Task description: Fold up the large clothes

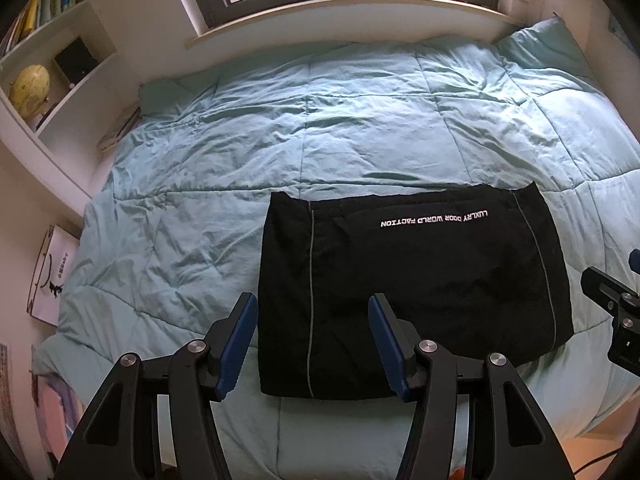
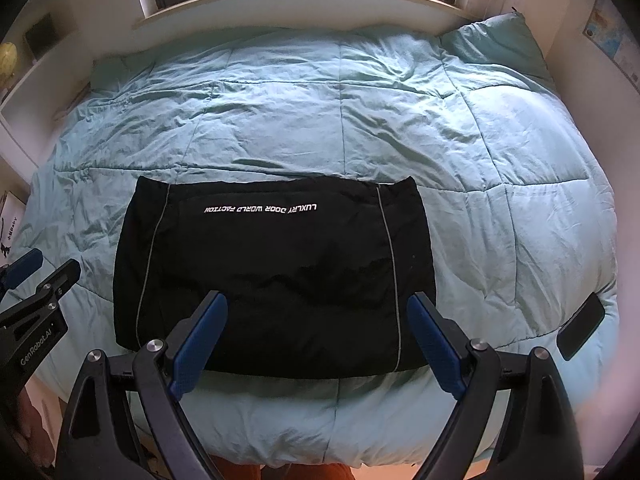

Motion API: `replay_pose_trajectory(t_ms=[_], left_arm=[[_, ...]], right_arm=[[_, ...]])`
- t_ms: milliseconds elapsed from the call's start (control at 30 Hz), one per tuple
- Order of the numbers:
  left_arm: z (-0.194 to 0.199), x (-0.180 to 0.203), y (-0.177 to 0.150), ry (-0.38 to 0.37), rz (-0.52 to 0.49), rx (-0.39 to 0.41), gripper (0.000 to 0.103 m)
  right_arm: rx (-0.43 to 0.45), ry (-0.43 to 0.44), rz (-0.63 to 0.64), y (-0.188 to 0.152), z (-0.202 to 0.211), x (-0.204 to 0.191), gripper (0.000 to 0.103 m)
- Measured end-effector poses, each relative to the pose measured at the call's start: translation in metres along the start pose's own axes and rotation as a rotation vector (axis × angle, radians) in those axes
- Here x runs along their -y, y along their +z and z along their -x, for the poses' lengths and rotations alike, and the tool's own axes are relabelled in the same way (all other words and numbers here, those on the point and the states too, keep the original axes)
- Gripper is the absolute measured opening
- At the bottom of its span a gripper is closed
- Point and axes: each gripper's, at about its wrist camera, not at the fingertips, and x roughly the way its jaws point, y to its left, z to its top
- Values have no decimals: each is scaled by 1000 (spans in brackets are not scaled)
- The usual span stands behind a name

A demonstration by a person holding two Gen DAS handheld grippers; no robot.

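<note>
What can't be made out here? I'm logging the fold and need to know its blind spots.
- Garment: both views show only the top layer; what kind it is and the layers beneath stay hidden.
- Dark flat object on the duvet, right view: too blurred to identify.
- Right tool, left view: cut off by the edge.
- Book titles, left view: too small.

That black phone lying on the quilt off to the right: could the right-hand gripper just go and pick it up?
Probably yes. The right gripper is open and holds nothing, and the phone lies flat on the quilt to its right with nothing between them. The folded black garment lies apart from it.
</note>
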Motion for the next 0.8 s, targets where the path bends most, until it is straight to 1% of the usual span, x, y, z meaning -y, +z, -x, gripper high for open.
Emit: replay_pose_trajectory(t_ms=[433, 633, 700, 800], left_arm=[[-2, 0, -2, 10, -7, 2, 59], [-8, -2, -4, -7, -2, -23, 59], [-7, -2, -4, 3, -2, -17, 59], [-2, -3, -3, 32, -1, 25, 59]], right_arm=[[-23, 4, 8, -3, -8, -3, 92], [-35, 20, 10, -6, -11, -4, 92], [-38, 22, 15, -6, -12, -5, 92], [-43, 26, 19, -7, -14, -6, 92]])
